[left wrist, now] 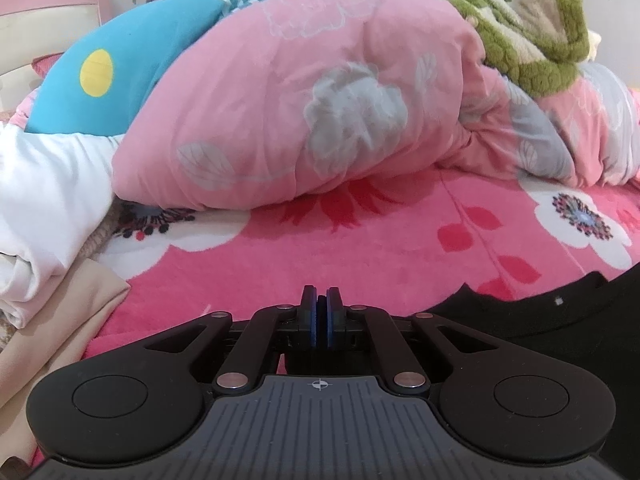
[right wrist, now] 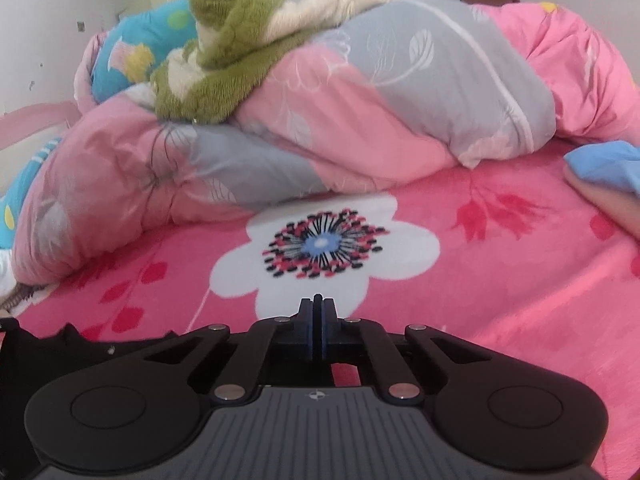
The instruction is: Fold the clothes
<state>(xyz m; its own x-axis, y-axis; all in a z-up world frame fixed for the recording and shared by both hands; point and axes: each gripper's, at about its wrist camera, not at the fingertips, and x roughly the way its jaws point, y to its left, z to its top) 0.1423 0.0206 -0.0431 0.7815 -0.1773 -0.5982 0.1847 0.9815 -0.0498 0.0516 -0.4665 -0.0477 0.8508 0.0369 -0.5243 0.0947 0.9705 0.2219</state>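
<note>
A black garment (left wrist: pixel 560 320) lies on the pink flowered blanket, at the lower right of the left wrist view and at the lower left of the right wrist view (right wrist: pixel 60 344). A small white tag shows near its neck edge. My left gripper (left wrist: pixel 321 300) is shut, with a dark sliver of the garment pinched between its blue pads. My right gripper (right wrist: pixel 318 304) is also shut, a thin black edge of cloth showing between its fingers. Most of the garment is hidden under the gripper bodies.
A bunched pink and grey quilt (left wrist: pixel 320 112) fills the far side of the bed, with a green and cream fleece (right wrist: pixel 224 52) on top. White and beige folded clothes (left wrist: pixel 44 240) sit at the left. A blue cloth (right wrist: pixel 604 168) lies at the right.
</note>
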